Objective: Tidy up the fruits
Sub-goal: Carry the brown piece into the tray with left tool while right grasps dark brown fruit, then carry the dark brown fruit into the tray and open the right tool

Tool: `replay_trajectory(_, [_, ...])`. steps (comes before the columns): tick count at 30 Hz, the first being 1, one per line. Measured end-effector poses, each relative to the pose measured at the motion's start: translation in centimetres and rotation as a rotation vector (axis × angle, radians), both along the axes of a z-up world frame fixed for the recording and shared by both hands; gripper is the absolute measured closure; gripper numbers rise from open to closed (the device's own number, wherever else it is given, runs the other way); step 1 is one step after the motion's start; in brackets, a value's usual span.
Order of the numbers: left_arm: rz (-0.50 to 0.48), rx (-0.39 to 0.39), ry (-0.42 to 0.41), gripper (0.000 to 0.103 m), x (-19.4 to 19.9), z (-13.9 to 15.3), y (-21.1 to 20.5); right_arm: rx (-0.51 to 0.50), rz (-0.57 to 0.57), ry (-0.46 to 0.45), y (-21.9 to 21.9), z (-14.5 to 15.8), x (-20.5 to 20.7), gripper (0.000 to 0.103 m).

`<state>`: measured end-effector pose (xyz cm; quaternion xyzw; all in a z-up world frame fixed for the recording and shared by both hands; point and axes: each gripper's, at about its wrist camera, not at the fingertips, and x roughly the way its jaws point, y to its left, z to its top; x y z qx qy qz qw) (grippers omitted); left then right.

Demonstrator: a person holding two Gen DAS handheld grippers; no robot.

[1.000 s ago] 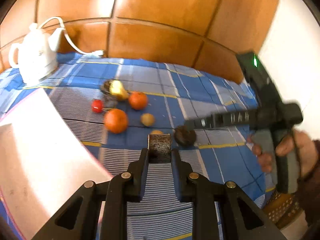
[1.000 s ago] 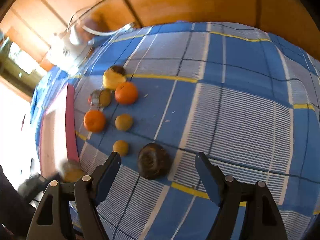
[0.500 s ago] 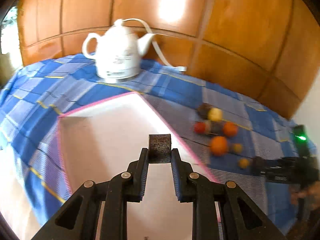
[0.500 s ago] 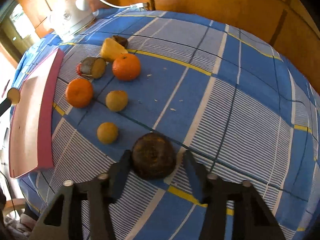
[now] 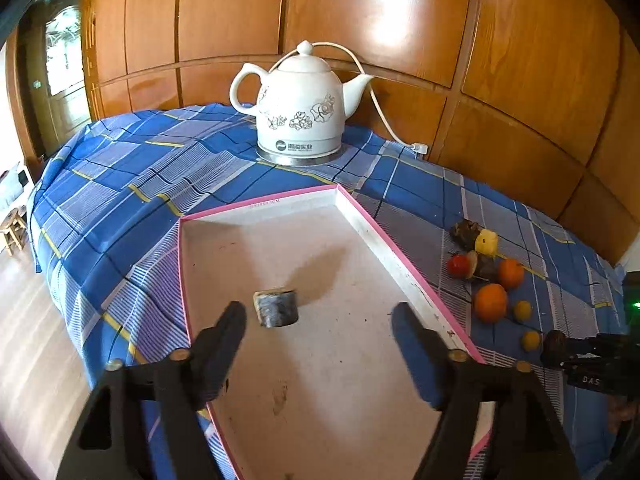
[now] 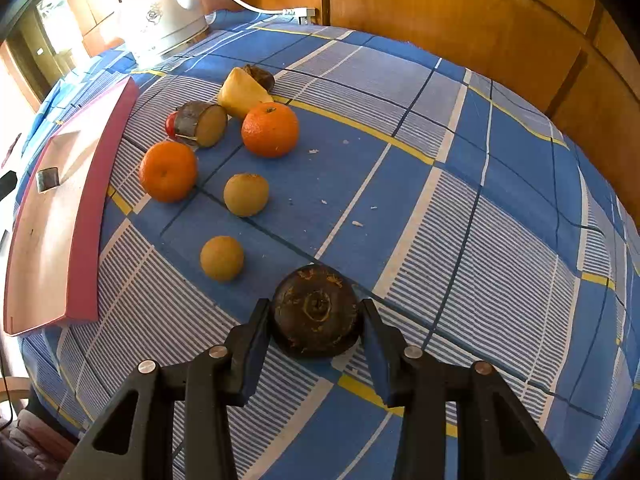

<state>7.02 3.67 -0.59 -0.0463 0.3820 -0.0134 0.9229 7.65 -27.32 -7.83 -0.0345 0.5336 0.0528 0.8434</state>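
Observation:
A pink-rimmed white tray (image 5: pixel 256 210) lies under my left gripper (image 5: pixel 318 312). Its jaws are opening with nothing between them. A grey-skinned cut fruit piece (image 5: pixel 276 308) lies on the tray floor just past the left fingertip. My right gripper (image 6: pixel 314 310) is shut on a dark brown round fruit (image 6: pixel 316 320) resting on the blue checked cloth. Beyond it lie two oranges (image 6: pixel 168 170) (image 6: pixel 270 130), two small yellow-brown fruits (image 6: pixel 246 194) (image 6: pixel 222 258), a cut piece (image 6: pixel 202 124), a red tomato (image 6: pixel 171 125) and a yellow piece (image 6: pixel 242 94).
A white ceramic kettle (image 5: pixel 300 112) with a cord stands at the back of the table by the wooden wall panels. The tray's pink edge (image 6: pixel 86 200) lies left of the fruit group. The table drops off to the floor on the left.
My left gripper swung from the fruits over the tray, opened and let the cut piece drop onto the tray. My right gripper came down and shut on the dark round fruit.

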Motion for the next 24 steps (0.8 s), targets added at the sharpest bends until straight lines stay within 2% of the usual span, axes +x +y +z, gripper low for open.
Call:
replay_trajectory(1, [0.004,0.007,-0.008,0.016,-0.3,0.2,-0.2,-0.001,0.000,-0.002,0.0,0.0,0.0,0.059])
replay_trajectory(5, [0.006,0.033,-0.045,0.011,-1.6,1.0,-0.6,0.014,-0.007,-0.005,-0.1,0.2,0.0,0.059])
replay_trajectory(10, [0.013,0.038,-0.054,0.001,-2.1,1.3,-0.6,0.060,-0.018,-0.032,-0.5,1.1,-0.1,0.059])
replay_trajectory(19, [0.030,0.072,-0.047,0.000,-2.9,1.1,-0.4,0.148,0.075,-0.063,1.6,2.4,-1.0,0.059])
replay_trajectory(24, [0.062,0.085,-0.053,0.000,-3.2,1.2,0.4,0.170,0.132,-0.075,4.3,3.5,-1.5,0.059])
